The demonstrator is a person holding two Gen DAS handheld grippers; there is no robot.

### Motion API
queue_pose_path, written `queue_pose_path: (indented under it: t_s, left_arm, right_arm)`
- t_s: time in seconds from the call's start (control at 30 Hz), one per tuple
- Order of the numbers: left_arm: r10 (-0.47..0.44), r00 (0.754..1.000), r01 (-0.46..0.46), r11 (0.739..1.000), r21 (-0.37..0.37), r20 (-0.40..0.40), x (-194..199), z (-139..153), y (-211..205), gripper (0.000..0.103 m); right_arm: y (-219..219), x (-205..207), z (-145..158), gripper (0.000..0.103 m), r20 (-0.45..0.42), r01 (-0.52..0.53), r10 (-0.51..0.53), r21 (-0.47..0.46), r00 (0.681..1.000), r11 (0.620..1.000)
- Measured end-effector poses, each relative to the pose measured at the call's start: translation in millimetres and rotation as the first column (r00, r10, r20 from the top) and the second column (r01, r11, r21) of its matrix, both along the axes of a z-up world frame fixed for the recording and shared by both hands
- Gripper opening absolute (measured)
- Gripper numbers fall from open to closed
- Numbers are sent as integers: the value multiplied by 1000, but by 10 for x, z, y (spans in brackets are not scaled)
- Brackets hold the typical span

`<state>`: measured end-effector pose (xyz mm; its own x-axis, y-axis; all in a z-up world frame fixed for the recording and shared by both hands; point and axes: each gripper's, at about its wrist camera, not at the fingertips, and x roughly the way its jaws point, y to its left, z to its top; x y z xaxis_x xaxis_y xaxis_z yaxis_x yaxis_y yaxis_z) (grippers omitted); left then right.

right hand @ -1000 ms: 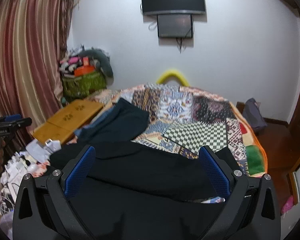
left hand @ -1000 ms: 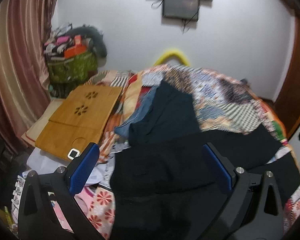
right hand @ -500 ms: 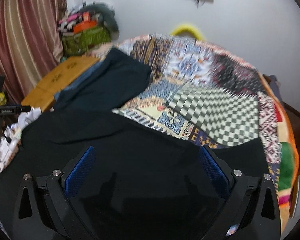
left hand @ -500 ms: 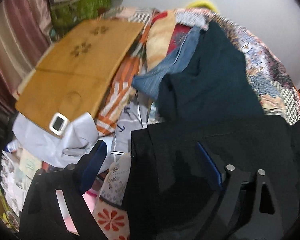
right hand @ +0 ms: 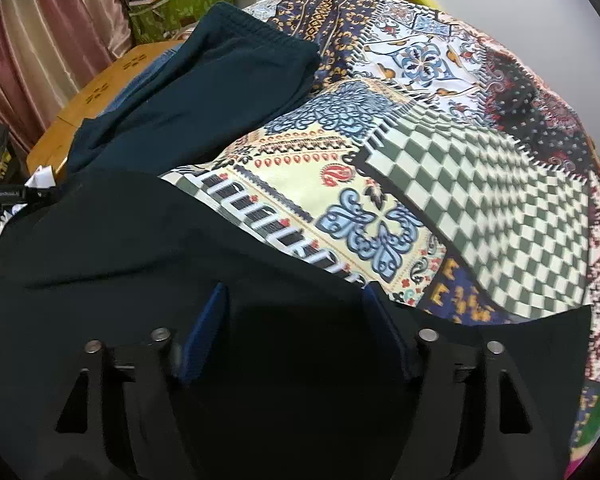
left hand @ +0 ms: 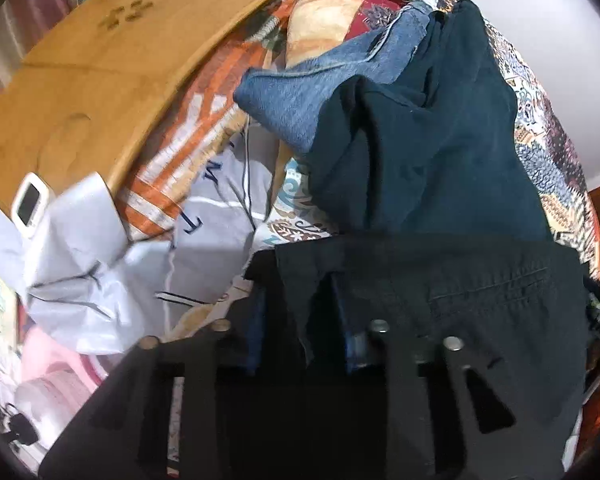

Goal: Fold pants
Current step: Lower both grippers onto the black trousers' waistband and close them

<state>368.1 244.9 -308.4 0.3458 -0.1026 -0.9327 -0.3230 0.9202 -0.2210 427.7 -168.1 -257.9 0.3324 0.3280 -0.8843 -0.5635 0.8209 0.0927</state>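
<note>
Black pants lie spread over the near part of the bed, waistband and a pocket seam showing in the left wrist view. My left gripper points steeply down at their left corner. Its jaws are closing, with a fold of the black cloth between the blue pads, and I see no firm pinch. In the right wrist view the black pants fill the lower half. My right gripper hangs over their far edge, jaws closing, with the cloth lying between and under the fingers.
Dark teal pants lie on blue jeans just beyond the black pair. A wooden lap table with a small white device and a white cloth sit to the left. The patchwork bedspread stretches to the right.
Both grippers have dropped and tipped down onto the black pants, so the wall and screen have left view. Both pairs of jaws have narrowed, the left much more.
</note>
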Motion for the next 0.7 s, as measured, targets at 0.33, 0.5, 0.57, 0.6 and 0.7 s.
queue_pose_path:
  t_s: [0.33,0.5,0.57,0.6,0.7]
  left_arm:
    - [-36,995,20,985,171,90,-128,468,-136,6]
    - [-42,977,-4,978,210,211,-170,1042,-114,5]
    - [-41,964,-13,979,202,262,-248,1241,-130,5]
    - [-41,960,-16,980,198,278,-276,1311,-137,5]
    - [-40,944,-22,983,184,327,-436,1547,-153,5]
  right_arm:
    - [93,-239,34,6,66,-19,20,-28,998,999]
    - [52,-187,253,4,142,16,-12,-29,990,999]
    - [-39,-196,472,4,189,42,-43,11,981,999]
    - [-71,-216,569,4,210,50,-54,26,976,998]
    - [-175,-306,909,4,278,68,-85,68,957,995]
